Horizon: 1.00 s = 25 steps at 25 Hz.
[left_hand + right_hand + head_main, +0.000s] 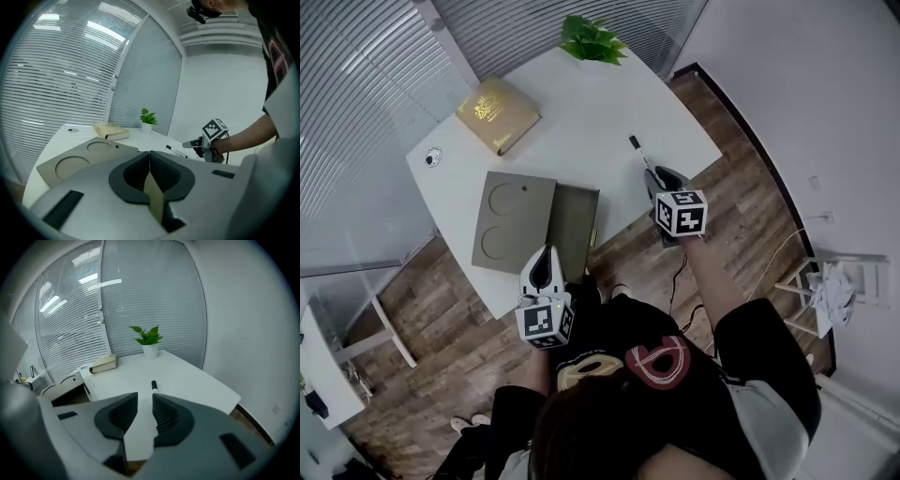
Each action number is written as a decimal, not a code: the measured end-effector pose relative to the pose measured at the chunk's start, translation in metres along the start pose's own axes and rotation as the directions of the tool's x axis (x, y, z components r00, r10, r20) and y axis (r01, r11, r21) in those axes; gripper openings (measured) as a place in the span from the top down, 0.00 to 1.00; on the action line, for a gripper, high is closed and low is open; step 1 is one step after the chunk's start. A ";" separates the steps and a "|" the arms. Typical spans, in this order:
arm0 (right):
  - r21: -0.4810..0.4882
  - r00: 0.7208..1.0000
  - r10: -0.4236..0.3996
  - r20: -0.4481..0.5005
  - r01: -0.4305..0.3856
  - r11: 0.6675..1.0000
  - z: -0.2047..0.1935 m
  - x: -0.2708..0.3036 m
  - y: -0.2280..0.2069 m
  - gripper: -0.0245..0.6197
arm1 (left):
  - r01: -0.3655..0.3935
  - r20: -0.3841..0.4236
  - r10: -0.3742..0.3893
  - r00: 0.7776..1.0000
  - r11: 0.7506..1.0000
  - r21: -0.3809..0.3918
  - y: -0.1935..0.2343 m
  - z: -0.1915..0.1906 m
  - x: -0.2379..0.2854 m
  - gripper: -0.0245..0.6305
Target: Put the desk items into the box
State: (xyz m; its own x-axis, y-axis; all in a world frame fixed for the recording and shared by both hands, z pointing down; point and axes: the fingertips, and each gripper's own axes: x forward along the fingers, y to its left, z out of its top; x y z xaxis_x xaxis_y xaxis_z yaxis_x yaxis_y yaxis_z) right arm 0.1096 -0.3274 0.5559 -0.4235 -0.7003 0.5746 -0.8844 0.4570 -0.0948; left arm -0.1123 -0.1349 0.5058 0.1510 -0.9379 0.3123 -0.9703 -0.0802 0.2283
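Marker pen (pixel 639 153) lies on tabletop (pixel 581 103), right of open box (pixel 575 223). Light, stiff, round, likely to roll; best taken mid-barrel. Right gripper (pixel 145 397) jaws part-open, empty, just short of it. Left gripper (pixel 149 154) jaws closed, empty.

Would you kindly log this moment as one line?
left gripper shut | right gripper open | marker ahead, ungrasped | box open

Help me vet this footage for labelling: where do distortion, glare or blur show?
Head view: even, soft light on the white rounded table, hardly any shadows. Left gripper view: dark fisheye corners, grey slatted blinds bowed. Right gripper view: ceiling-light glare streaks on the glass partition.
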 end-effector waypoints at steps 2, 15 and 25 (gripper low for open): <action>-0.011 1.000 -0.007 -0.015 0.007 1.000 0.000 0.007 -0.003 0.80 | 0.000 -0.006 0.000 1.000 1.000 0.001 0.001 0.000 0.001 0.93; -0.062 0.984 -0.064 -0.163 0.055 0.997 -0.010 0.052 -0.019 0.80 | -0.035 -0.043 0.033 0.998 0.999 -0.027 0.021 -0.007 0.007 0.93; -0.067 0.969 -0.083 -0.231 0.070 0.995 -0.018 0.068 -0.025 0.80 | -0.049 -0.051 0.046 0.998 0.998 -0.047 0.032 -0.005 0.012 0.93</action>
State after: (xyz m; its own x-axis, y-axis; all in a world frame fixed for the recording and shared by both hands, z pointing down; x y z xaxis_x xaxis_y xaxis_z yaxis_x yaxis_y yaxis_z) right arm 0.1060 -0.3765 0.6122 -0.2916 -0.5904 0.7526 -0.8967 0.4426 -0.0002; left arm -0.1408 -0.1471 0.5215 0.1154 -0.9221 0.3692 -0.9665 -0.0185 0.2559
